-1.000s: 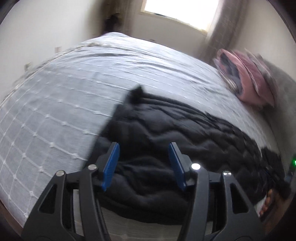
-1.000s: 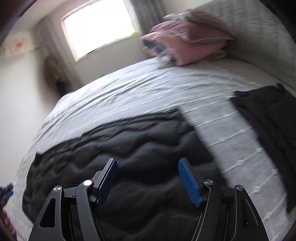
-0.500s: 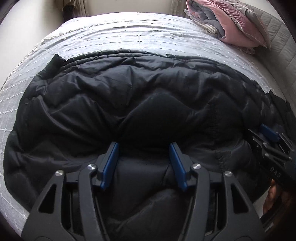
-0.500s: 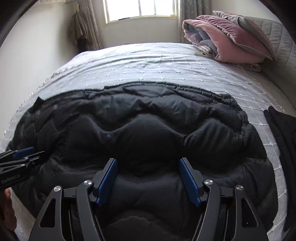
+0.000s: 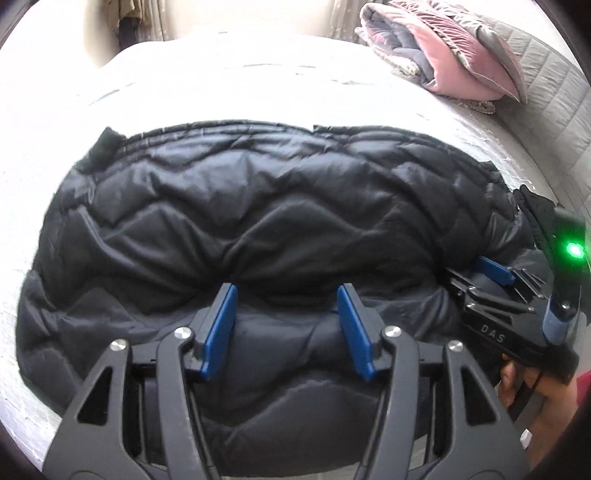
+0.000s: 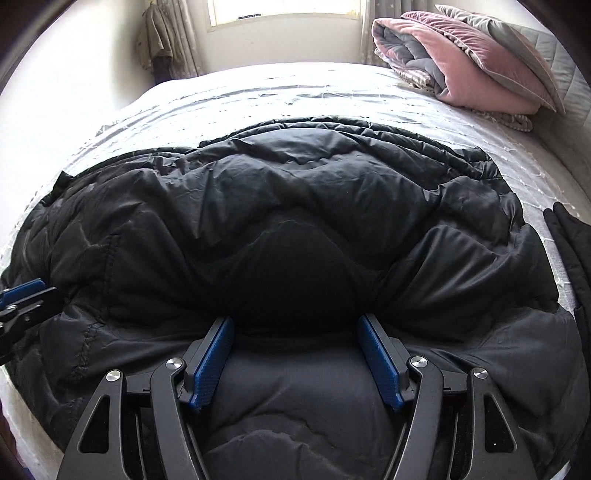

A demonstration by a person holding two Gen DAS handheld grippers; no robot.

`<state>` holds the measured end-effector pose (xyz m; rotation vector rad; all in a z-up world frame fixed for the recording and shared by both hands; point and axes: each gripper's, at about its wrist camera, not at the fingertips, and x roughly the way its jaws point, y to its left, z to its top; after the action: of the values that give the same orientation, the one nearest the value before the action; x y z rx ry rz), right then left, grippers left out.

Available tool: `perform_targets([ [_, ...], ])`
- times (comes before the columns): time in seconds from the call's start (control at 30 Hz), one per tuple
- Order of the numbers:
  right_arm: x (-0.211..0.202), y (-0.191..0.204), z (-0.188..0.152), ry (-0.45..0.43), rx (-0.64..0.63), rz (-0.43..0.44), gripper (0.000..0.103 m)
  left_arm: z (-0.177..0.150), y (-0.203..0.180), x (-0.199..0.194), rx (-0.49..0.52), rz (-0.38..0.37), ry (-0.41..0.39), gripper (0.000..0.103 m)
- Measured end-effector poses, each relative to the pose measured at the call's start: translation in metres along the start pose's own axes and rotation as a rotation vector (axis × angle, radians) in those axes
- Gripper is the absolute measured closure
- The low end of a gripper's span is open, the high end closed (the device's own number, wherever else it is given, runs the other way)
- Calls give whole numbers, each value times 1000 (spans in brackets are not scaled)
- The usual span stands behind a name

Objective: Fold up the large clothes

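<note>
Jacket [image 5: 266,206] on bed [image 5: 221,85], left hand-held gripper [image 5: 286,314] and right hand-held gripper [image 6: 295,347] spread wide, pressed down onto it

Bedroom. Wide bed with pale grey quilted bedspread [image 6: 295,92], stitched grid lines, washed out by glare in the left wrist view [image 5: 221,74]. Bright window [image 6: 284,11] in the far cream wall, daylight pouring in; pale curtain [image 6: 369,33] hanging at its right edge. Brownish garment [image 6: 155,40] hanging in the far left corner. Folded pink-and-grey velvet comforter [image 6: 472,70] piled at the bed's far right, against a grey quilted headboard [image 6: 565,59].
</note>
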<state>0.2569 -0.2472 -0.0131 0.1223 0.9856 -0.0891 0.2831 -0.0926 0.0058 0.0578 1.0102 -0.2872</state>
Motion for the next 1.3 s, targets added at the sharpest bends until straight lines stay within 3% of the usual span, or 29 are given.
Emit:
perform_targets([
  [0.23, -8, -6, 9, 6, 21, 31, 32, -1, -16, 23, 43, -21, 48, 45],
  [0.33, -27, -14, 13, -52, 89, 84, 32, -8, -19, 34, 78, -1, 37, 44],
  [0.53, -27, -25, 14, -36, 134, 105, 33, 4, -21, 20, 55, -31, 54, 44],
  [0.63, -38, -27, 17, -71, 157, 127, 33, 17, -34, 13, 94, -12, 25, 44],
  [0.73, -45, -28, 17, -90, 182, 148, 33, 38, -45, 25, 109, -27, 54, 44],
  [0.8, -41, -32, 17, -63, 191, 127, 33, 52, -45, 52, 80, -6, 117, 44],
  [0.9, -30, -35, 15, -22, 198, 130, 33, 51, -43, 69, 54, 14, 136, 42],
  [1.03, -22, -24, 11, 9, 138, 85, 32, 51, -53, 69, 106, 50, 153, 42],
  [1.13, -21, -17, 11, 20, 131, 69, 32, 71, -50, 58, 57, -3, 151, 42],
  [1.23, -21, -21, 13, 22, 158, 96, 32, 94, -53, 53, 31, 33, 119, 42],
  [1.3, -18, -23, 17, 23, 171, 107, 32, 109, -54, 64, 28, 31, 138, 42],
])
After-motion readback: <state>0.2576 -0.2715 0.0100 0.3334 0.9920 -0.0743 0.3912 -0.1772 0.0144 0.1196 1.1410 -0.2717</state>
